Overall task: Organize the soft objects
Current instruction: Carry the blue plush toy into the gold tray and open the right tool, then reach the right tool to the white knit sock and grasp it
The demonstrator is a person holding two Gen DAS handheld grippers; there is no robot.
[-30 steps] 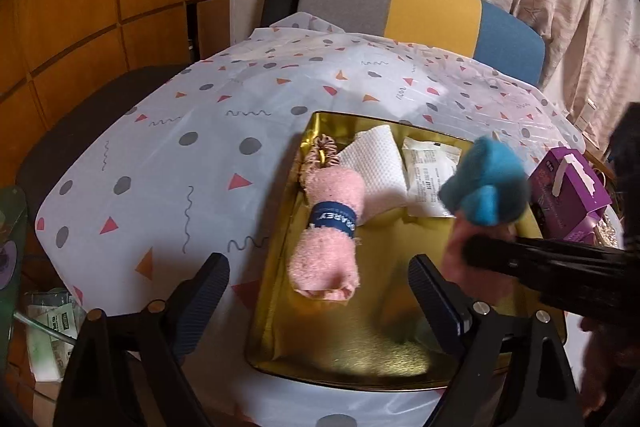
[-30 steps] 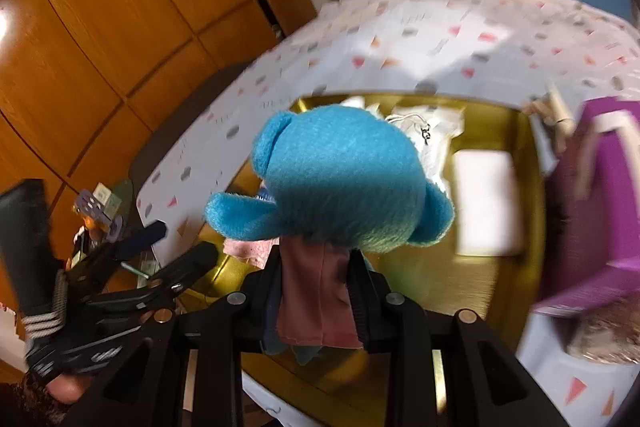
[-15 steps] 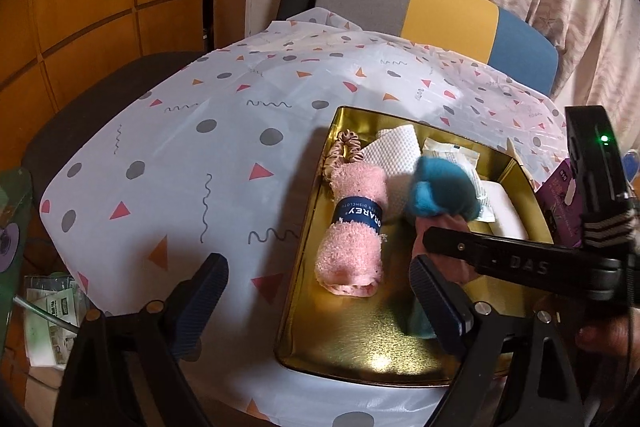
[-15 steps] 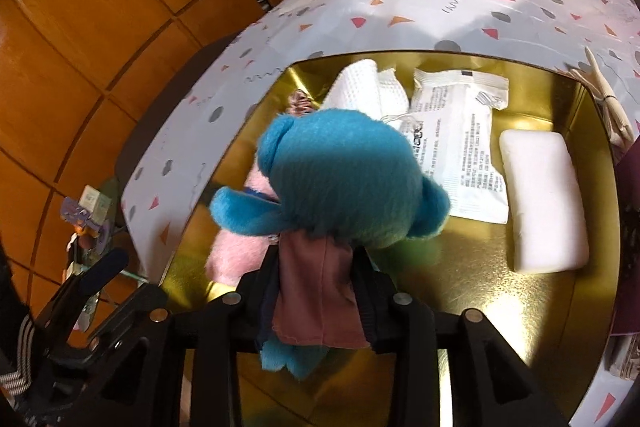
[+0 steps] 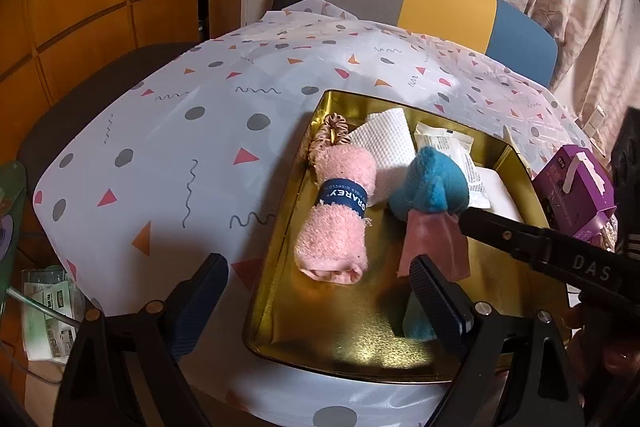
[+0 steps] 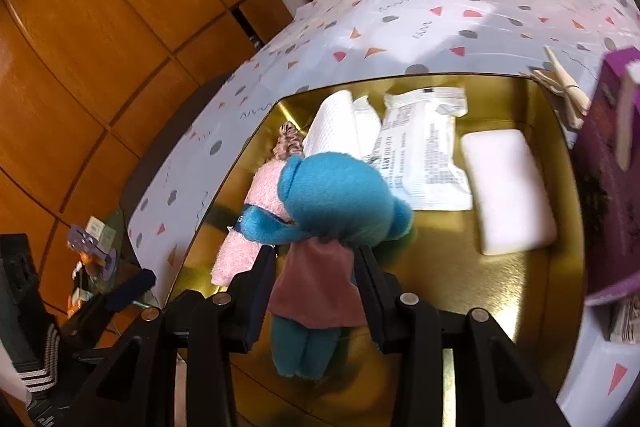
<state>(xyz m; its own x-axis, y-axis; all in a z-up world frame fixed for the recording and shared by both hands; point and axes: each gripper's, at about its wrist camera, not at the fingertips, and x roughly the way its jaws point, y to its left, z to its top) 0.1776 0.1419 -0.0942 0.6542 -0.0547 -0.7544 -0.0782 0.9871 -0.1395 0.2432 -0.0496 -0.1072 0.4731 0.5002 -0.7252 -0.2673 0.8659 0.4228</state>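
Gold tray (image 5: pixel 276 239), centre frame, already holds pink rolled towel (image 5: pixel 340 219), scrunchie, paper towel, packet, white pad; blue plush toy (image 6: pixel 332 211) lowered in between right gripper's (image 6: pixel 314 267) opening jaws, release unfinished; left gripper (image 5: pixel 316 303) wide, empty; toy's legs partly hidden.

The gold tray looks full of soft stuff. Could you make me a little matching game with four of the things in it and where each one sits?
Things:
1. blue plush toy
2. pink rolled towel
3. white sponge
4. hair scrunchie

Places in the gold tray:
A. far left corner, just beyond the towel
B. alone on the right side
C. along the left side, wrapped in a dark blue band
D. in the middle, between the fingers of the right gripper

Pairs: 1-D, 2-C, 3-B, 4-A
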